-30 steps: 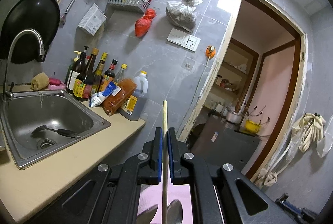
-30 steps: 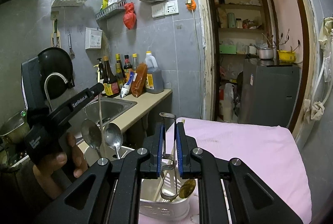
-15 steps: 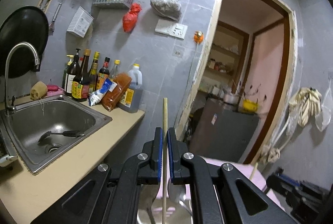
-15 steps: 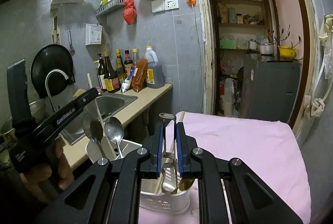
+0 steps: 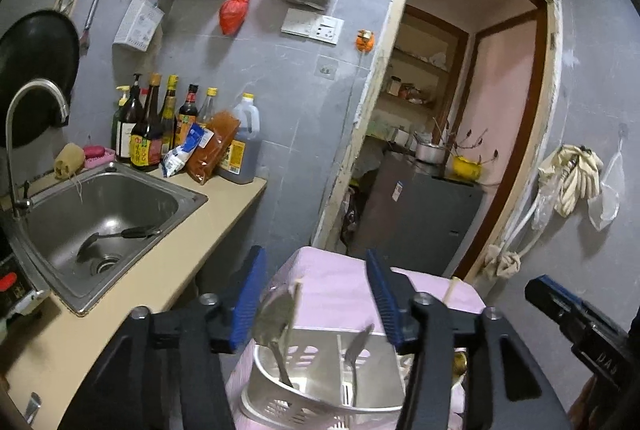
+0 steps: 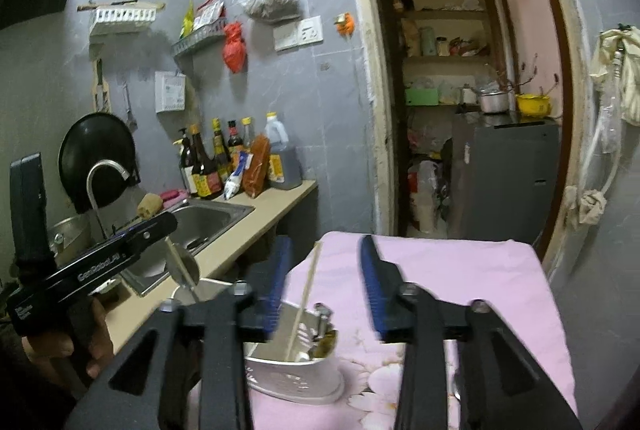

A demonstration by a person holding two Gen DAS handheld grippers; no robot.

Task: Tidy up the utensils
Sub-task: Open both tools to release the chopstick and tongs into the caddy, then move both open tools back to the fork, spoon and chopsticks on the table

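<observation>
At the far left of your left wrist view, the steel sink (image 5: 100,214) sits in the beige counter (image 5: 168,282) with a dark ladle (image 5: 116,236) lying in its basin. Behind it, a row of sauce bottles (image 5: 160,126) stands against the grey tiled wall. Lower centre, your left gripper (image 5: 316,304) has its blue-padded jaws spread wide with nothing between them. Directly below it stands the white utensil caddy (image 5: 320,390) on the pink cloth (image 5: 340,290). A steel spoon (image 5: 276,318) leans in the caddy's left part with a wooden chopstick (image 5: 295,304) crossing it, and a fork (image 5: 354,350) stands to its right. At the far right edge, your other tool shows as a dark shape.

In your right wrist view, your left hand (image 6: 68,342) grips its tool at the lower left. Your right gripper (image 6: 326,290) at lower centre is likewise spread and empty. A chopstick (image 6: 306,304) leans out of the caddy (image 6: 296,374) between its jaws, beside metal tongs (image 6: 320,322) in the caddy. The flowered pink cloth (image 6: 460,290) fills the right.
</observation>
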